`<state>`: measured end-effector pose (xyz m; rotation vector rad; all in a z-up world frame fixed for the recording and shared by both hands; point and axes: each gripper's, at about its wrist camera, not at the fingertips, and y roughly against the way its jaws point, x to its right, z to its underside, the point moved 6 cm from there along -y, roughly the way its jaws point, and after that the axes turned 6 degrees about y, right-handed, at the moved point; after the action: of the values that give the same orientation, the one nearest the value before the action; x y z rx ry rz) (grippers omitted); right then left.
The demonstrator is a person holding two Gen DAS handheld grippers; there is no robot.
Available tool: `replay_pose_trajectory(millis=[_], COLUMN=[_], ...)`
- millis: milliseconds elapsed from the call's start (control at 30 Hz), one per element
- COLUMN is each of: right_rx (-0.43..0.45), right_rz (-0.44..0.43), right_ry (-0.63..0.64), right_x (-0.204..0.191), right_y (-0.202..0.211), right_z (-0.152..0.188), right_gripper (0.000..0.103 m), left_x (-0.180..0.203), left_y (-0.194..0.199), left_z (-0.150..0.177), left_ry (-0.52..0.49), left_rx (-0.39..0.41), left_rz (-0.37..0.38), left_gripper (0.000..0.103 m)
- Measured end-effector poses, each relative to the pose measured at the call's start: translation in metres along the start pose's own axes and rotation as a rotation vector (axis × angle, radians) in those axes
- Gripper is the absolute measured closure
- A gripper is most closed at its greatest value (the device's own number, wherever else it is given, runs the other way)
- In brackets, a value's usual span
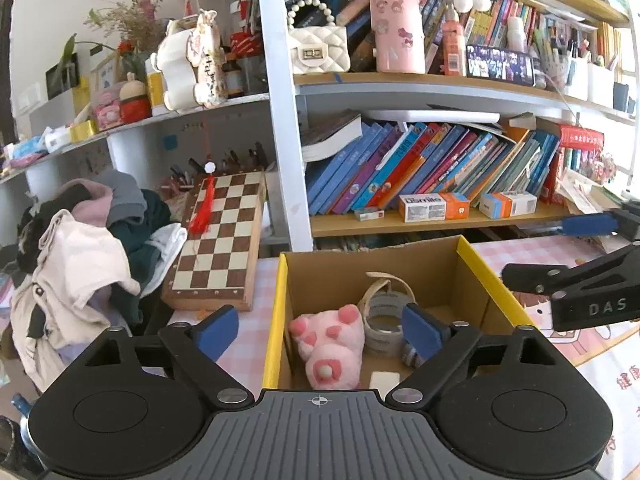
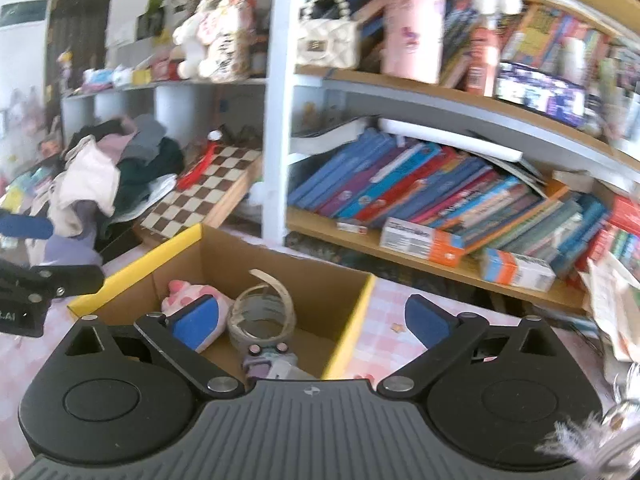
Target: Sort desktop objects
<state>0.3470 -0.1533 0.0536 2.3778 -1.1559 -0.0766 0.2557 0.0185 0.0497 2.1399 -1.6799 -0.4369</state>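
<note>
A cardboard box (image 1: pixel 476 268) with yellow rim strips stands on the pink checked desk; it also shows in the right wrist view (image 2: pixel 320 292). Inside lie a pink plush paw (image 1: pixel 330 346), a tape roll (image 1: pixel 384 320) and a small white item (image 1: pixel 385 382). In the right wrist view the plush (image 2: pixel 188 294), the tape roll (image 2: pixel 262 316) and a small purple toy (image 2: pixel 268 360) lie in the box. My left gripper (image 1: pixel 320 330) is open and empty over the box's left wall. My right gripper (image 2: pixel 312 320) is open and empty over the box's right wall; it also shows in the left wrist view (image 1: pixel 576 252).
A chessboard (image 1: pixel 220 236) leans behind the box beside a heap of clothes (image 1: pixel 84 256). Bookshelves (image 1: pixel 420 216) with books and small cartons stand right behind the desk. Papers (image 2: pixel 616 312) and a furry item (image 2: pixel 580 440) lie at the right.
</note>
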Motion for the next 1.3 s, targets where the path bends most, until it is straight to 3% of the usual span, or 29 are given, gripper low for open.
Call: replay_pose_trajectory(millis=[267,533,867,1067,1300], right_rx=[0.015,-0.01,-0.051,-0.111,-0.136], right_rz=[0.123,0.204,0.209,0.194,0.163], right_ry=[-0.107,-0.16,-0.151,-0.145,-0.172], right_x=[-0.008,-0.047,-0.096,-0.119,-0.134], right_y=[0.048,0.1,0.156,0.174,0.182], right_z=[0.031,0.076,0.113,0.133,0.136], right_gripper=[0.0,0.0,0.0,0.0,0.0], left_x=[-0.002,-0.015,-0.017,-0.008,-0.007], left_y=[0.037,0.092,0.141,0.151,0.161], left_z=[0.018,0.059,0.108,0.13,0.141], left_ry=[-0.019,-0.003,0.01,-0.013,-0.036], left_rx=[0.035,0.027,-0.018,-0.077,-0.092], left_rz=[0.024,0.027,0.06,0.074,0.085], left_gripper=[0.003,0.001,0.0,0.0,0.0])
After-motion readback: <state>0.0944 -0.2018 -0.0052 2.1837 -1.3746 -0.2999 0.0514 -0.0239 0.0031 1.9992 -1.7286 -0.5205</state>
